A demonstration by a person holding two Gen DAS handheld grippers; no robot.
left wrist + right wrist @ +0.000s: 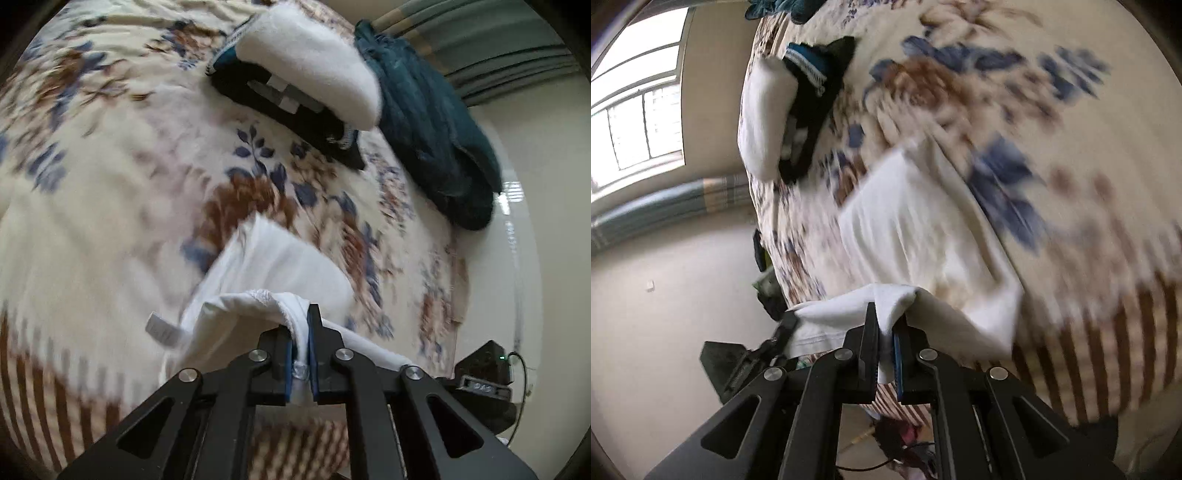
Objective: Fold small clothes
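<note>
Left claw (300, 328) clamps white garment (280, 266) edge at 6 o'clock; right claw (886, 325) clamps another edge, cloth stretched between, draping onto floral bed (110, 184). Folded clothes stack (306, 66) at 12 o'clock.

Left gripper (300, 345) at six o'clock, jaws clamped on white cotton garment (273, 280). Cream floral bedspread (110, 184) beneath. Folded white-and-black clothes stack (306, 74) at twelve; crumpled teal knit garment (436, 129) at two.
</note>
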